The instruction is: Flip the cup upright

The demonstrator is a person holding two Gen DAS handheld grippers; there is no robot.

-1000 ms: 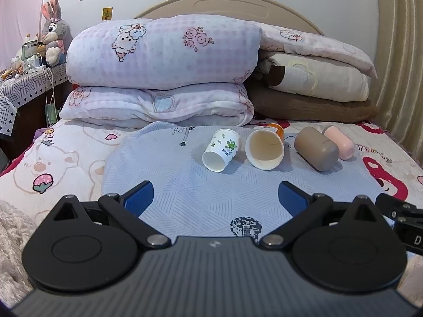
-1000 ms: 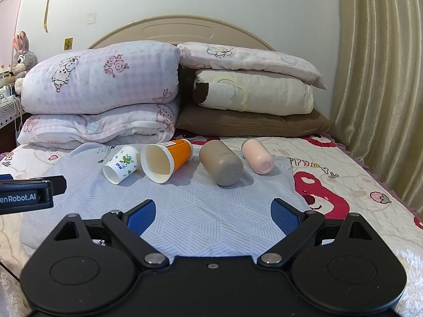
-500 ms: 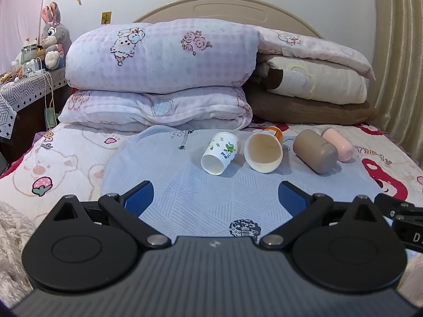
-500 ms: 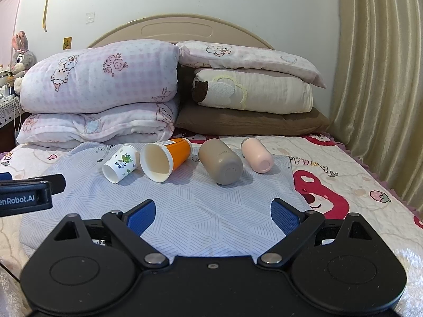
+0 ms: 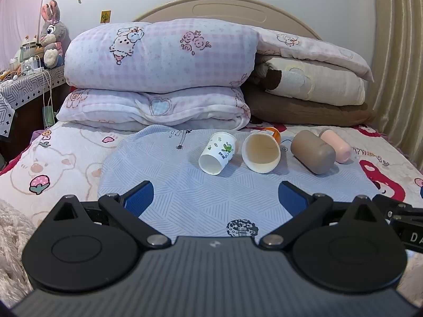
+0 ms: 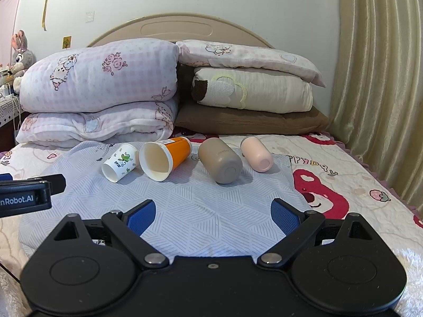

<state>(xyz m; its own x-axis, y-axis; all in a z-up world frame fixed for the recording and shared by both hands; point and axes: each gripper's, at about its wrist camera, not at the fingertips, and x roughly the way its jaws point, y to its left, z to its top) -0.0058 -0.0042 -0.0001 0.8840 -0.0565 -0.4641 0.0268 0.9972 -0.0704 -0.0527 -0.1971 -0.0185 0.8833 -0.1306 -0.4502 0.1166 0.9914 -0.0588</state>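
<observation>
Several cups lie on their sides in a row on a pale blue mat (image 5: 185, 190) (image 6: 201, 203) on the bed. From left: a small white printed paper cup (image 5: 218, 153) (image 6: 120, 162), an orange cup (image 5: 261, 152) (image 6: 165, 159) with its mouth toward me, a brown tumbler (image 5: 313, 155) (image 6: 220, 159), a pink tumbler (image 5: 335, 145) (image 6: 256, 153). My left gripper (image 5: 215, 198) is open and empty, short of the cups. My right gripper (image 6: 212, 215) is open and empty, also short of them.
Stacked pink quilts (image 5: 158, 79) and brown and cream pillows (image 6: 251, 97) stand behind the cups against the headboard. A curtain (image 6: 375, 79) hangs at the right. A cluttered side table (image 5: 23, 79) stands at the left. The other gripper's body shows at each view's edge (image 6: 26, 195).
Both views have tilted slightly, so the cups sit a little higher in the frames. The cups have not moved. Both grippers stay open.
</observation>
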